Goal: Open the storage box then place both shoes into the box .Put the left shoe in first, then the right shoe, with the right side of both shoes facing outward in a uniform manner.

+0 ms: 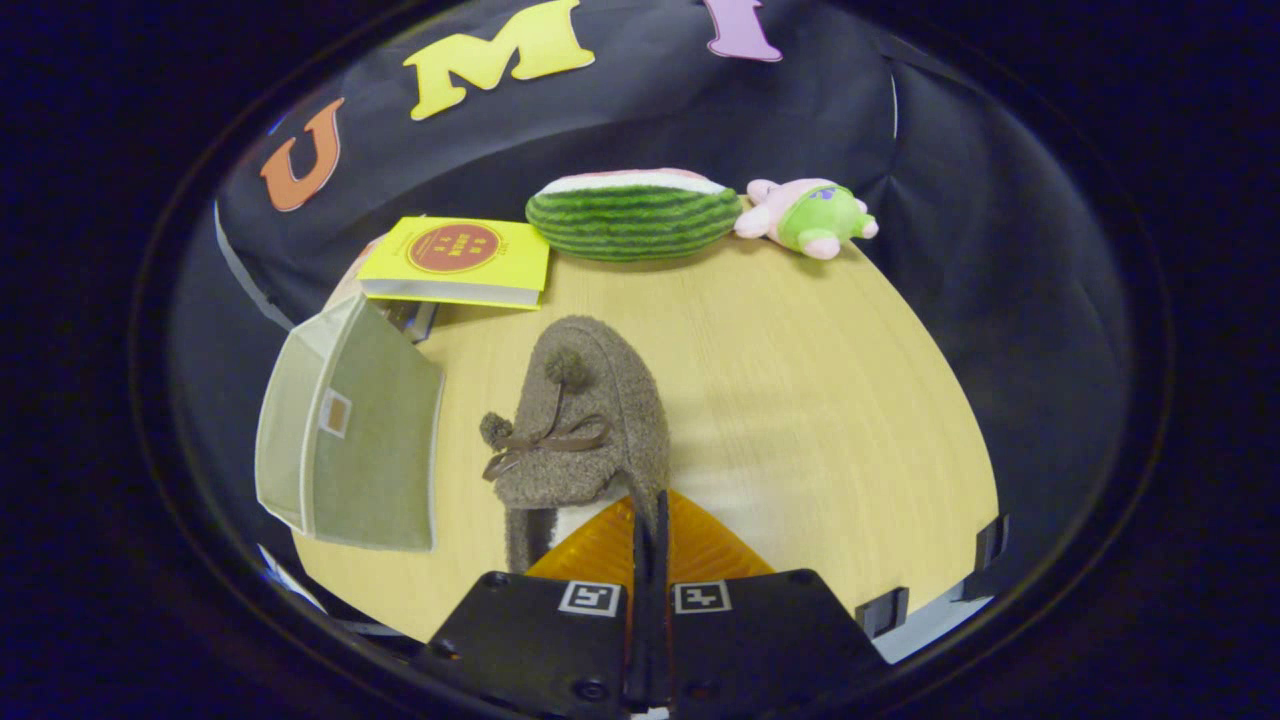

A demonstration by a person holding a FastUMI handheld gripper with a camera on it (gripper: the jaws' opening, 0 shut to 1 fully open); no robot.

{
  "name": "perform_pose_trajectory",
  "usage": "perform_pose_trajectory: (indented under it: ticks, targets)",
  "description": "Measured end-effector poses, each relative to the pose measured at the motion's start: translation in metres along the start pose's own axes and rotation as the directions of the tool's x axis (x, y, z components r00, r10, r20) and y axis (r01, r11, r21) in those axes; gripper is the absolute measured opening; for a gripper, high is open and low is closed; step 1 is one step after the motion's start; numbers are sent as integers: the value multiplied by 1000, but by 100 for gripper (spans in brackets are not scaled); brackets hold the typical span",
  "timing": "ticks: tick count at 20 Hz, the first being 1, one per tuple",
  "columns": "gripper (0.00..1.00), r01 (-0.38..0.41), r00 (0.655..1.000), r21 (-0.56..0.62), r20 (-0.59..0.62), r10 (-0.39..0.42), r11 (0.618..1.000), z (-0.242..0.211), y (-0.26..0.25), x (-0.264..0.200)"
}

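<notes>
1. The claw (pixel 648 520) has its two fingers drawn almost together, pinching the rear edge of a fuzzy brown shoe (pixel 585 420) between them; only a thin strip of the shoe's collar shows in the narrow slot.
2. The shoe is a plush slipper-boot with a thin brown ribbon bow and two small pom-poms on its upper. It points away from the fingers, toe toward the far side of the pale wooden surface (pixel 800 400). Whether its sole rests on the wood or is lifted just clear of it, I cannot tell from here.
3. Just beside the shoe, off to its left, is the storage box (pixel 350 440), a pale greenish fabric-looking box with a lighter trim and a small square tag on its face. It sits at the surface's left edge, tilted as seen from here, and whether its lid is open or closed I cannot make out.
4. Beyond the box lies a yellow book (pixel 455 262) with a red round emblem on its cover, lying flat on top of something darker beneath it.
5. At the far edge of the surface, well apart from the shoe, a watermelon-slice plush (pixel 632 220) lies on its side, and touching its right end is a small pink and green plush toy (pixel 808 217).
</notes>
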State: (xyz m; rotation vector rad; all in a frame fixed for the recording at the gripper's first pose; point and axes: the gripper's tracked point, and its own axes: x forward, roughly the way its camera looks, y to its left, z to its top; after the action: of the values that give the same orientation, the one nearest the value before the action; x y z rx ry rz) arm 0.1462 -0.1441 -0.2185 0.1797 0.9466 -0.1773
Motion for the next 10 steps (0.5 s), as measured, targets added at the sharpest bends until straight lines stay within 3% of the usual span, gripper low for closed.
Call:
perform_pose_trajectory:
  ticks: [5, 10]
  targets:
    - [6, 5, 999, -27, 49, -4, 1000, 10, 31, -30]
    - [6, -82, 993, 21, 88, 80, 996, 18, 82, -59]
